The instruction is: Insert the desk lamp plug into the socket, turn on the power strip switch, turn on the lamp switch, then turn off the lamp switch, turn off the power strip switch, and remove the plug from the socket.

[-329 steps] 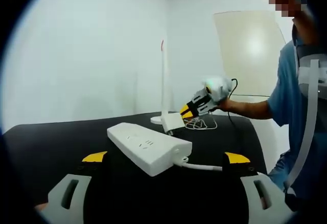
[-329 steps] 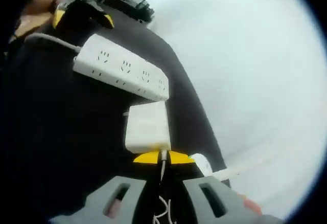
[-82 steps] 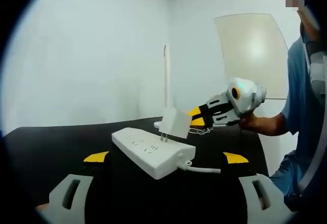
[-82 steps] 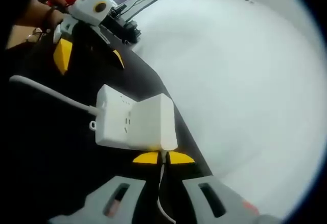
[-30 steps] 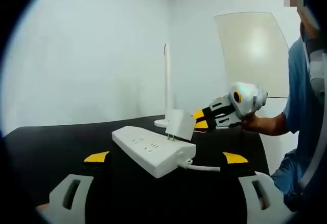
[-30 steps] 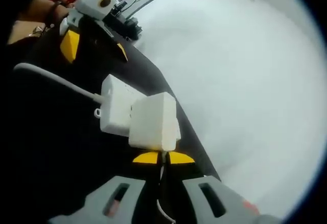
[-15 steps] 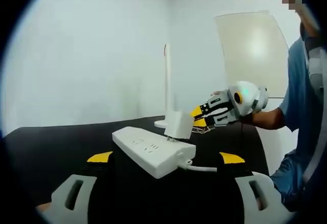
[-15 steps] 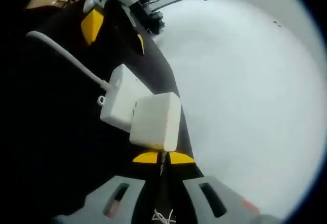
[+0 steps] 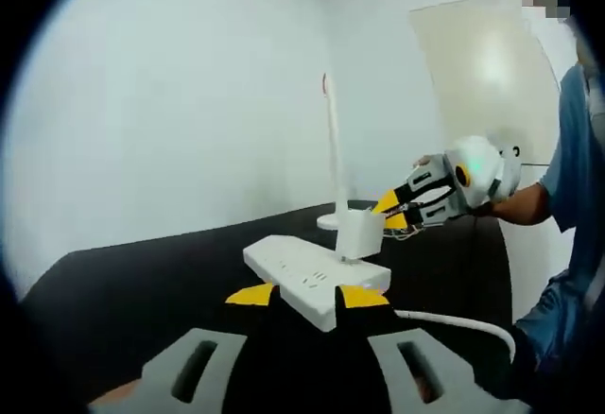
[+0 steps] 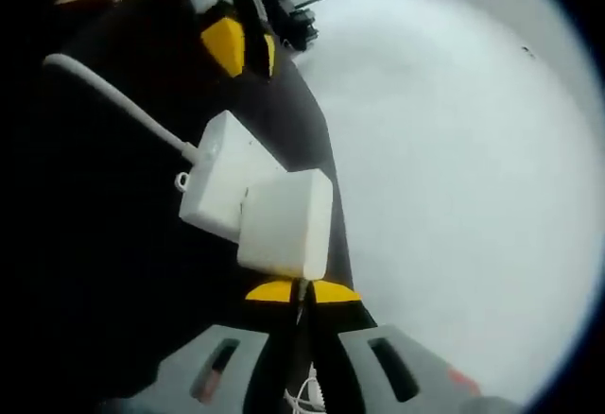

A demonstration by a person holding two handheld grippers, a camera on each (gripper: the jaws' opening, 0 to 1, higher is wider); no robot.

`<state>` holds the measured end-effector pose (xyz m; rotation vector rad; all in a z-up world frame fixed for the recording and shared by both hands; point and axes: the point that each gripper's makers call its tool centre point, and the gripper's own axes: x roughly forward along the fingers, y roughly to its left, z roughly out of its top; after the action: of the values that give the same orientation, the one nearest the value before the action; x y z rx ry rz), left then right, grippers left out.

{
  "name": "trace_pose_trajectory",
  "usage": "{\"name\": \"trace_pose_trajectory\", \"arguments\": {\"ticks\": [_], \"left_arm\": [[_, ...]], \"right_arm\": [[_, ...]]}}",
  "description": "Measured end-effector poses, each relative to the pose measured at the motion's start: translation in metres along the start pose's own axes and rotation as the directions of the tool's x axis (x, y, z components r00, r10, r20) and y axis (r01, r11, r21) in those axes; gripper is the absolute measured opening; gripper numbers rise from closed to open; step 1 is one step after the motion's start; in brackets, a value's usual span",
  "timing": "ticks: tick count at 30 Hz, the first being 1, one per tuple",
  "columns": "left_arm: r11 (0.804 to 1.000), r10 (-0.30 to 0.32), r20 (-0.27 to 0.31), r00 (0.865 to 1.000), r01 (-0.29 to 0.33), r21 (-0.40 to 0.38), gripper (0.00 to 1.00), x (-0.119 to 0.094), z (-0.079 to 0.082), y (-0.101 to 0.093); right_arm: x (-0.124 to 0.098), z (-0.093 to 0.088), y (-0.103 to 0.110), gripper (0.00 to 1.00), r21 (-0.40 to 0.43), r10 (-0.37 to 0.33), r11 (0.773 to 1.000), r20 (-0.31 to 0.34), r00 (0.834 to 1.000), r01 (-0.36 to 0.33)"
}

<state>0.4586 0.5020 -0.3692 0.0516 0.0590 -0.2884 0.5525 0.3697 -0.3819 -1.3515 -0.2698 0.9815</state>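
The white power strip point(image 9: 302, 277) lies on the black table point(image 9: 142, 301), and its white cable point(image 9: 463, 324) runs off to the right. The square white lamp plug point(image 9: 359, 234) stands on the strip's top near the cable end; its prongs are hidden. My right gripper point(image 9: 392, 213) is shut on the plug's rear, where its thin cord comes out. In the right gripper view the plug point(image 10: 284, 225) sits just past my right gripper point(image 10: 302, 291), against the strip point(image 10: 217, 182). My left gripper point(image 9: 307, 295) is just short of the strip, jaws narrowed with a gap, touching nothing.
The white lamp point(image 9: 331, 149) stands behind the strip at the table's far edge. A person's blue sleeve point(image 9: 577, 197) is at the right. White walls surround the table. My left gripper point(image 10: 244, 47) appears beyond the strip in the right gripper view.
My left gripper has come closer to the strip and its jaws have drawn much nearer together. The plug has gone from tilted above the strip to upright on it.
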Motion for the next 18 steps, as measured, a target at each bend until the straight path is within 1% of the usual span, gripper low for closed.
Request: {"name": "trace_pose_trajectory", "arguments": {"ticks": [1,2,3,4,5,6,8,9,10,12,15,16,17,18], "left_arm": [[1.0,-0.002,0.01,1.0,0.002,-0.01,0.16,0.0,0.004,-0.001],[1.0,-0.001,0.018,1.0,0.002,-0.009,0.12,0.0,0.009,0.0],[1.0,0.016,0.024,1.0,-0.016,0.003,0.08,0.002,0.012,0.002],[0.999,0.036,0.024,0.999,-0.037,0.039,0.04,0.003,0.015,0.006],[0.997,0.043,0.012,0.999,-0.044,0.061,0.0,0.005,0.015,0.006],[0.996,0.049,-0.009,0.999,-0.048,0.073,0.0,0.007,0.014,0.007],[0.997,0.037,-0.03,0.999,-0.035,0.07,0.0,0.012,0.014,0.005],[0.998,0.026,-0.041,0.999,-0.024,0.059,0.0,0.015,0.013,0.003],[1.0,0.005,-0.062,0.998,-0.003,0.029,0.0,0.017,0.014,-0.004],[1.0,-0.019,-0.047,0.999,0.02,0.02,0.0,0.023,0.02,-0.01],[0.999,-0.03,-0.034,0.999,0.031,0.027,0.0,0.03,0.028,-0.016],[0.999,-0.04,-0.036,0.999,0.04,0.019,0.0,0.033,0.031,-0.029],[0.999,-0.048,-0.037,0.998,0.048,0.014,0.0,0.035,0.033,-0.033],[0.998,-0.056,-0.035,0.998,0.056,0.012,0.0,0.036,0.034,-0.031]], "right_arm": [[0.0,0.0,0.001,0.07,0.004,0.0,1.0,0.002,1.0,0.0],[0.001,0.001,0.002,0.07,0.006,0.0,1.0,0.0,1.0,0.0],[0.001,0.002,0.003,0.07,0.004,-0.002,1.0,-0.001,1.0,0.002],[0.002,0.002,0.003,0.07,-0.002,-0.005,1.0,-0.005,1.0,0.005],[0.002,0.003,0.004,0.07,-0.003,-0.004,1.0,-0.007,1.0,0.004],[0.002,0.002,0.005,0.07,0.0,0.001,1.0,-0.008,1.0,-0.001],[0.004,0.003,0.006,0.07,0.003,0.004,1.0,-0.001,1.0,-0.004],[0.005,0.003,0.006,0.07,0.001,0.005,1.0,0.0,1.0,-0.005],[0.005,0.004,0.008,0.07,0.001,0.011,1.0,0.002,1.0,-0.011],[0.004,0.004,0.007,0.07,-0.009,0.006,1.0,0.0,1.0,-0.006],[0.007,0.003,0.006,0.07,-0.007,0.01,1.0,0.003,1.0,-0.01],[0.007,0.003,0.006,0.07,-0.004,0.012,1.0,0.004,1.0,-0.012],[0.009,0.003,0.006,0.07,0.0,0.014,1.0,0.006,1.0,-0.014],[0.009,0.003,0.006,0.07,0.0,0.014,1.0,0.007,1.0,-0.014]]}}
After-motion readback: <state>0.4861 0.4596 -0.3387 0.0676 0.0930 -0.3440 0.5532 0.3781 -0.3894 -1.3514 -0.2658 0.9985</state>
